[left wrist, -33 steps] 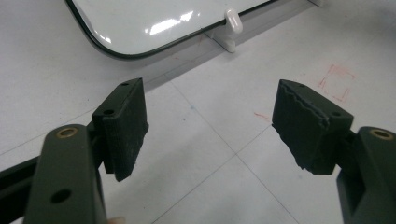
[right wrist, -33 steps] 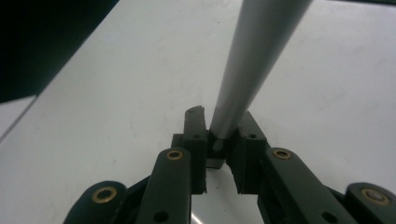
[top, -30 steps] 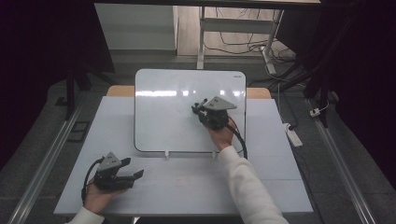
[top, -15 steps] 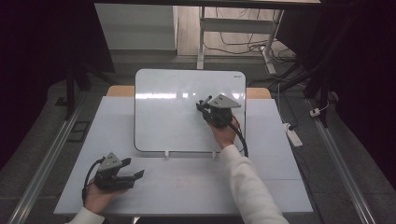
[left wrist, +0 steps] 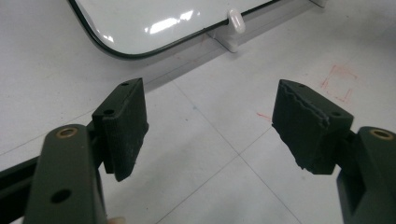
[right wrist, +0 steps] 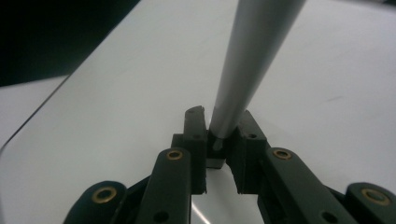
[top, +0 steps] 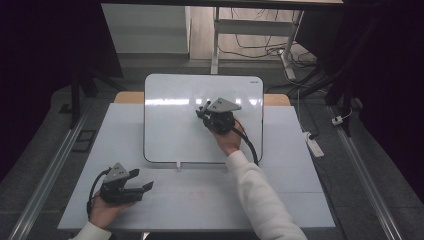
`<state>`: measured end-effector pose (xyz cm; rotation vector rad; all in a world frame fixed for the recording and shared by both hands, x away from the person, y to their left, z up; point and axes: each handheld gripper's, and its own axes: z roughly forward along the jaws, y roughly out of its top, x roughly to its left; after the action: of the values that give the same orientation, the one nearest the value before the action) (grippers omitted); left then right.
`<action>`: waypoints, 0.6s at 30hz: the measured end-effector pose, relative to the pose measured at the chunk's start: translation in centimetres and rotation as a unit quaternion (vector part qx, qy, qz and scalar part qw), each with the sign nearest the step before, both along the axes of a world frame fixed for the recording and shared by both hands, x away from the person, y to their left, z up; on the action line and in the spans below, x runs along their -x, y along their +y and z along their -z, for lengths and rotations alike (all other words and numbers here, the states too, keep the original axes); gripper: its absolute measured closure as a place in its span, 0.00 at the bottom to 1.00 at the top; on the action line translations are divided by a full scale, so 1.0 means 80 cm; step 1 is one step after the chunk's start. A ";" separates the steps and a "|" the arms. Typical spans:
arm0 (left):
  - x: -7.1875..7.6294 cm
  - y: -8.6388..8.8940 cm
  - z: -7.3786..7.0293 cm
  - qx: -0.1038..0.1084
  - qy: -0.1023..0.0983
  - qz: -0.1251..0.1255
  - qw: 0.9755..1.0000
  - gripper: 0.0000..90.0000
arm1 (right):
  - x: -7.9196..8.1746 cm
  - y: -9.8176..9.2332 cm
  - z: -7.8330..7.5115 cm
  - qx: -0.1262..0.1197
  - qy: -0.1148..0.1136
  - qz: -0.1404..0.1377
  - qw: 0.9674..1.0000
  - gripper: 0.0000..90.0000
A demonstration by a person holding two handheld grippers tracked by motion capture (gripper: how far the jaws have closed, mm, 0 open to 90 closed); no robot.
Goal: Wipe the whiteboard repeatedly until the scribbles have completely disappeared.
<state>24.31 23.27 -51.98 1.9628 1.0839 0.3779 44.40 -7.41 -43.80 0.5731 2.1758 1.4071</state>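
- The whiteboard (top: 175, 130) lies flat on the tabletop (top: 290, 200), at the middle of the far edge, and reaches a little past that edge.
- The right claw (top: 204, 114) is over the right half of the whiteboard, with the person's right hand (top: 227, 142) behind it and a white sleeve (top: 260, 200) running back to the tabletop's near edge.
- In the right gripper view the right claw (right wrist: 219, 140) is clamped narrow on a grey marker (right wrist: 247, 60), which rises up and away from the jaws over the white board surface (right wrist: 116, 93).
- Whether the marker's tip touches the board cannot be told.
- A faint dark stroke (right wrist: 334, 99) shows on the board to the right of the marker in that view.
- The left claw (top: 142, 184) rests low near the tabletop's near left corner, held in the left hand (top: 102, 212), well apart from the whiteboard.
- In the left gripper view the left claw (left wrist: 210, 123) stands wide with nothing between the jaws, only bare tabletop (left wrist: 224, 186) below.
- That view also shows the whiteboard's rounded near corner (left wrist: 140, 28) and a small white clip (left wrist: 235, 21) on its edge.
- Faint red marks (left wrist: 338, 84) lie on the tabletop just beside the right-hand jaw in that view.
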 end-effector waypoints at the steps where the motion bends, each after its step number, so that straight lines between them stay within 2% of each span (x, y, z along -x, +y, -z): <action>1: 0.001 0.000 0.000 0.000 -0.001 0.000 1.000 0.30 | 0.002 -0.003 0.002 0.000 0.005 -0.004 1.000 0.87; 5: 0.001 0.000 -0.001 0.001 -0.002 -0.002 1.000 0.30 | 0.009 -0.026 0.000 -0.001 0.017 0.016 1.000 0.87; 6: 0.001 -0.001 -0.001 0.000 -0.002 -0.002 1.000 0.30 | 0.013 -0.032 -0.001 -0.005 0.018 0.014 1.000 0.87; 8: 0.000 -0.001 -0.001 -0.002 0.000 -0.002 1.000 0.30 | 0.024 -0.044 -0.004 -0.029 0.022 0.004 0.999 0.87; 11: -0.001 -0.001 -0.001 -0.003 -0.001 -0.005 1.000 0.30 | 0.043 -0.059 -0.007 -0.044 0.028 -0.009 0.999 0.87; 15: 0.000 0.000 -0.002 -0.001 -0.005 -0.013 1.000 0.30 | 0.068 -0.074 -0.005 -0.057 0.047 -0.028 0.997 0.87; 18: 0.001 0.002 -0.003 0.005 -0.012 -0.021 1.000 0.30 | 0.089 -0.078 -0.001 -0.049 0.061 -0.047 0.996 0.87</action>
<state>24.22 23.47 -51.74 1.9244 1.1123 0.4169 37.29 -13.68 -43.71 0.6128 2.2661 1.5731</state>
